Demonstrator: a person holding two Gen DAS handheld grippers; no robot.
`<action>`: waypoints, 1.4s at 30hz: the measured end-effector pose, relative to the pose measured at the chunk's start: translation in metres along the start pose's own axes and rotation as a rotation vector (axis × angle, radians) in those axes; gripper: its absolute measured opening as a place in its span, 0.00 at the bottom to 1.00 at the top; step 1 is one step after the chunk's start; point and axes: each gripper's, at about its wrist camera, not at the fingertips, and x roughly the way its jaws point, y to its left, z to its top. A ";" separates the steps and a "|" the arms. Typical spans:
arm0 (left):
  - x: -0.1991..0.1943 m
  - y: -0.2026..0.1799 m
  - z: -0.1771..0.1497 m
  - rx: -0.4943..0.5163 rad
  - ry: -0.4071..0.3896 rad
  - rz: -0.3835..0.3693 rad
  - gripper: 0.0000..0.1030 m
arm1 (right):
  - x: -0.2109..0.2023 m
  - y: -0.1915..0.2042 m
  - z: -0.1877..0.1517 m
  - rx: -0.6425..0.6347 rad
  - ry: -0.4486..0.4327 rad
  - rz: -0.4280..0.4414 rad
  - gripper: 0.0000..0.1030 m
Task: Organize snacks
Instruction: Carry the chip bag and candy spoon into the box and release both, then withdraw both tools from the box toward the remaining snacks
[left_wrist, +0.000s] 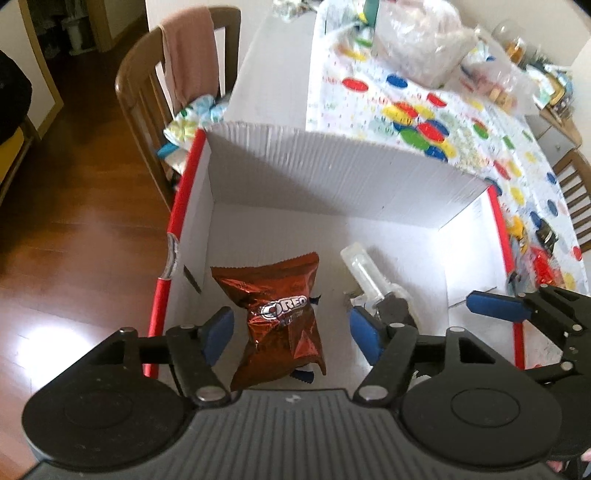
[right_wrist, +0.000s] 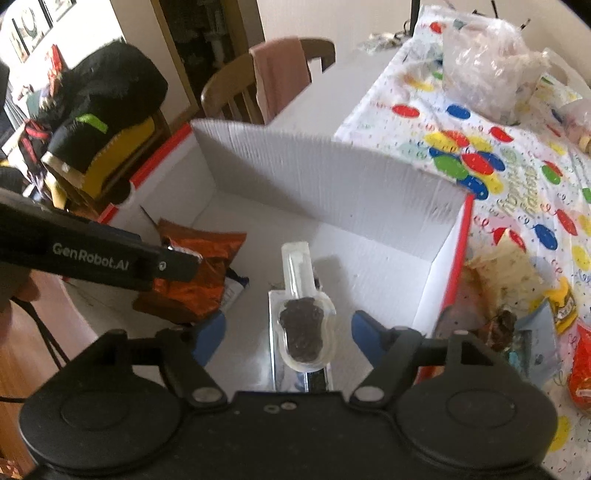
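A white cardboard box with red edges (left_wrist: 332, 177) (right_wrist: 332, 173) stands on the table. Inside lie a brown Oreo packet (left_wrist: 280, 314) (right_wrist: 195, 273) and a clear plastic-wrapped snack with a dark filling (right_wrist: 301, 325) (left_wrist: 364, 277). My left gripper (left_wrist: 291, 332) is open above the Oreo packet, its blue pads either side of it and apart from it. My right gripper (right_wrist: 288, 336) is open above the clear snack, not touching it. The right gripper also shows in the left wrist view (left_wrist: 517, 310), and the left gripper's arm in the right wrist view (right_wrist: 92, 254).
A balloon-patterned tablecloth (left_wrist: 424, 110) (right_wrist: 498, 155) covers the table behind the box. More snack packets (right_wrist: 535, 314) (left_wrist: 539, 254) lie right of the box. Plastic bags (left_wrist: 417, 40) sit at the back. A wooden chair with a pink cloth (left_wrist: 184, 66) stands at left.
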 end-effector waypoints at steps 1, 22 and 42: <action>-0.003 -0.001 -0.001 0.000 -0.013 0.002 0.69 | -0.005 -0.002 0.000 0.004 -0.011 0.005 0.76; -0.065 -0.093 -0.037 0.120 -0.239 -0.111 0.77 | -0.112 -0.065 -0.051 0.115 -0.247 0.059 0.98; -0.019 -0.243 -0.054 0.120 -0.230 -0.124 1.00 | -0.158 -0.217 -0.122 0.130 -0.225 -0.076 1.00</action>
